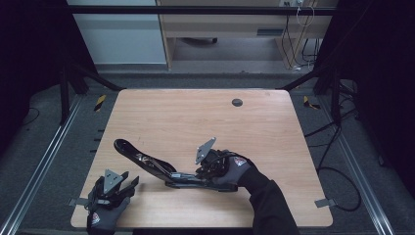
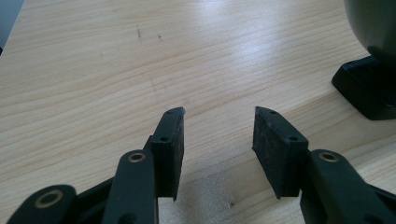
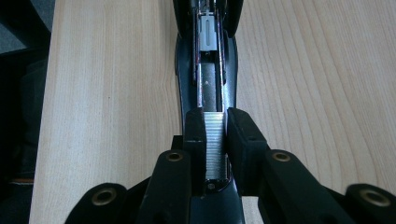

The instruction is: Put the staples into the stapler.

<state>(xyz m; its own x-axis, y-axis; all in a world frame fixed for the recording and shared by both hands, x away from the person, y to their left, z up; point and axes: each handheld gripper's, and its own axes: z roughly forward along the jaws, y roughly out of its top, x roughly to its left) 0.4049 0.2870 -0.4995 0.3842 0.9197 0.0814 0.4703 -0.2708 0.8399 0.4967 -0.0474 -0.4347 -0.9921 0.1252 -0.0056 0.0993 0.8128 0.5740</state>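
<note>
A black stapler lies swung open on the wooden table, its top arm reaching up and left and its base lying to the right. My right gripper is over the base, held by a gloved hand. In the right gripper view its jaws are shut on a silver strip of staples that sits in the stapler's magazine channel. My left gripper rests at the table's front left, apart from the stapler. It stands open over bare wood with nothing between its pads.
A dark grommet hole sits near the table's far edge. One black end of the stapler lies at the right edge of the left gripper view. Metal frame rails and cables run along both sides of the table.
</note>
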